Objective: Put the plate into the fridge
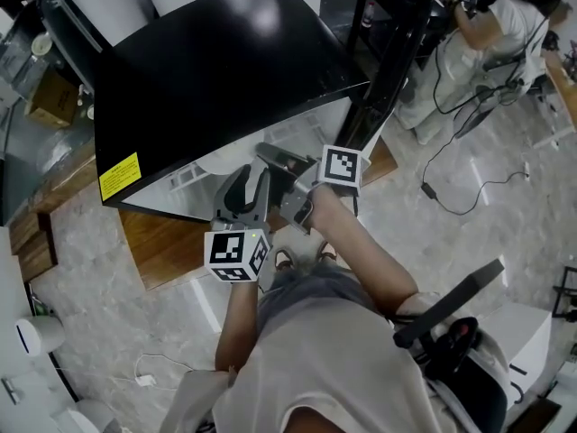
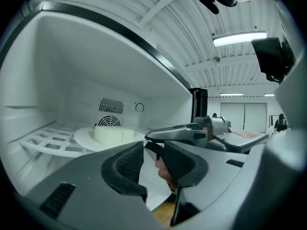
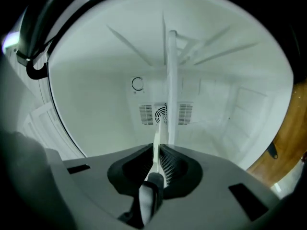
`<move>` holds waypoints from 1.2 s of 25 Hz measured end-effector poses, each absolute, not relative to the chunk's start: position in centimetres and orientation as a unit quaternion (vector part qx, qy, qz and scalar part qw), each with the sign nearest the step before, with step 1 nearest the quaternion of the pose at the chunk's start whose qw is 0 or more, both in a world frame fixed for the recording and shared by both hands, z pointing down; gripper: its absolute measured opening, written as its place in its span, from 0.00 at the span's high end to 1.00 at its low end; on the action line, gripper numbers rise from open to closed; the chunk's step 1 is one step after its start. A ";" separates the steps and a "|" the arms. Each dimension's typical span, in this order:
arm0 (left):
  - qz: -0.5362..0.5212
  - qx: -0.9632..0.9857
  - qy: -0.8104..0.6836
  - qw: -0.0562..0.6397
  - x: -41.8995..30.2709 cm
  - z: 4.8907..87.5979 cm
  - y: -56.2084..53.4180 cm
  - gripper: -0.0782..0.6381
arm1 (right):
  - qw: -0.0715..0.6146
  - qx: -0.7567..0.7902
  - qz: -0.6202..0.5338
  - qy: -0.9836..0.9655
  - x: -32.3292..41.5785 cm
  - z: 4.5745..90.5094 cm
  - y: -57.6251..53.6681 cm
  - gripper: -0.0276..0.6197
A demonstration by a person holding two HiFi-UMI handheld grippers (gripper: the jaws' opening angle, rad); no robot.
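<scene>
A black-topped small fridge (image 1: pixel 225 70) stands on a wooden table (image 1: pixel 167 242), open toward me. The white plate (image 2: pixel 91 137) carries a white block (image 2: pixel 112 134) and sits over the wire shelf (image 2: pixel 45 140) inside. My right gripper (image 3: pixel 158 152) is shut on the plate's rim (image 3: pixel 170 90), which shows edge-on in the right gripper view. In the head view my right gripper (image 1: pixel 270 156) reaches into the fridge mouth. My left gripper (image 2: pixel 151 150) stands open with nothing between its fingers, just outside and left of the right one (image 1: pixel 245 188).
The fridge's back wall has a fan vent (image 3: pixel 162 114) and a dial (image 3: pixel 137 84). A cardboard box (image 1: pixel 54 97) lies far left. Another person (image 1: pixel 487 25) works at the top right, with cables (image 1: pixel 451 188) on the floor.
</scene>
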State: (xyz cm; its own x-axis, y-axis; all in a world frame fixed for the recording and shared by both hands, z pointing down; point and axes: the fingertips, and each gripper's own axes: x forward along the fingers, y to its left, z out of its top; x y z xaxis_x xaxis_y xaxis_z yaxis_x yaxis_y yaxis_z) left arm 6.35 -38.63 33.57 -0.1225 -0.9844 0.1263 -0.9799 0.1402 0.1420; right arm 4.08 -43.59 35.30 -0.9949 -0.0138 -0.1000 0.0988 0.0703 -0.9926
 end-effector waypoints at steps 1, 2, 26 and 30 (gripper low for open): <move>-0.016 0.654 -0.750 0.097 6.2 33.6 -38.6 0.69 | 0.035 0.049 -0.680 0.730 4.0 35.1 -43.3 0.89; -0.020 0.652 -0.751 0.099 6.0 33.7 -38.6 0.69 | 0.029 0.065 -0.677 0.732 4.1 35.0 -43.0 0.84; -0.016 0.633 -0.770 0.084 1.9 33.5 -38.5 0.72 | -0.116 -0.036 -0.028 0.992 1.8 33.7 -41.4 0.93; -0.009 0.619 -0.783 0.064 2.0 33.2 -38.0 0.84 | -0.103 -0.052 -0.028 0.993 2.4 33.3 -41.6 0.93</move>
State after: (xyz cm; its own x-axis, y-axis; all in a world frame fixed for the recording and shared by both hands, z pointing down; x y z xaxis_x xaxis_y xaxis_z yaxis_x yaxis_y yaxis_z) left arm 2.03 -37.98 33.24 -0.2255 -0.9701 0.0896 -0.9679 0.2336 0.0929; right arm 2.45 -41.56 33.30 -0.9734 -0.0965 0.2080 -0.1081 0.9931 -0.0451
